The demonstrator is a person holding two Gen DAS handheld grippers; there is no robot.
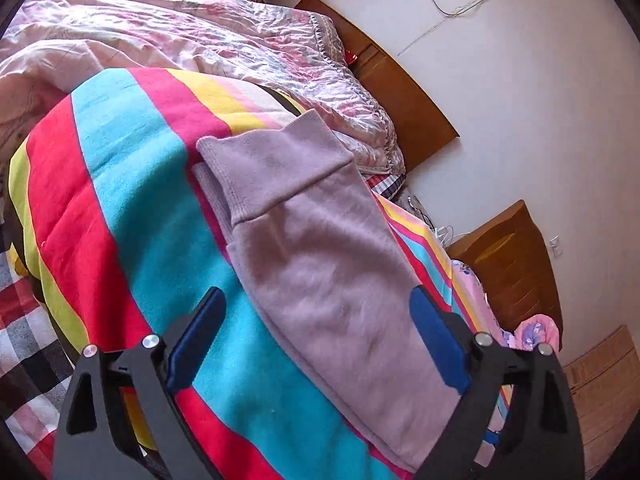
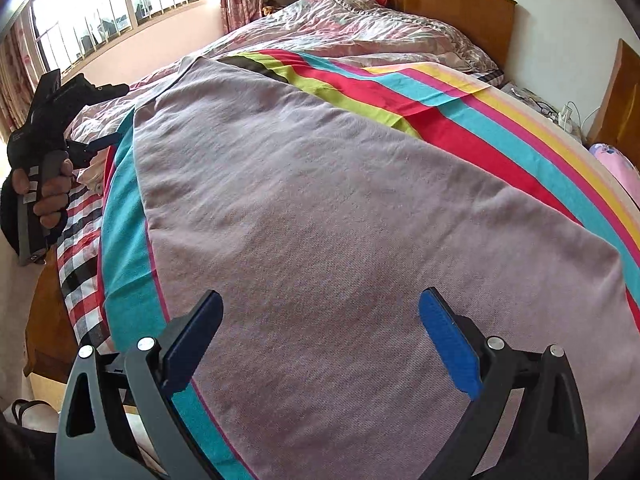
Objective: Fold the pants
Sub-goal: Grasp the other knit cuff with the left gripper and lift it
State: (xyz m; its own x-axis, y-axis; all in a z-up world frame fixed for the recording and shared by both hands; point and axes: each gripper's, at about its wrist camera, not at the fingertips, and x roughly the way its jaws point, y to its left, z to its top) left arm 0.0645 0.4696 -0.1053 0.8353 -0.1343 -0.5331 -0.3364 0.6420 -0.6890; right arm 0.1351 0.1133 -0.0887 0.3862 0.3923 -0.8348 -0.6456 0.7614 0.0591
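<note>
Mauve pants [image 1: 320, 240] lie flat on a striped blanket [image 1: 132, 184] on the bed, with a ribbed cuff [image 1: 272, 168] at the far end. My left gripper [image 1: 316, 294] is open, hovering over the leg with nothing pinched. The right wrist view shows the broad upper part of the pants [image 2: 320, 180] spread over the blanket [image 2: 460, 120]. My right gripper [image 2: 322, 296] hangs open just above that cloth. The left gripper [image 2: 102, 142] appears at the far left of this view, held by a hand [image 2: 52, 192] beside the bed's edge.
A crumpled pink quilt [image 1: 180, 36] fills the far side of the bed, against a wooden headboard [image 2: 452, 4]. A wooden nightstand [image 1: 512, 264] stands by the wall. A checked sheet [image 2: 80, 248] shows at the bed's edge, and a window [image 2: 120, 8] lies beyond.
</note>
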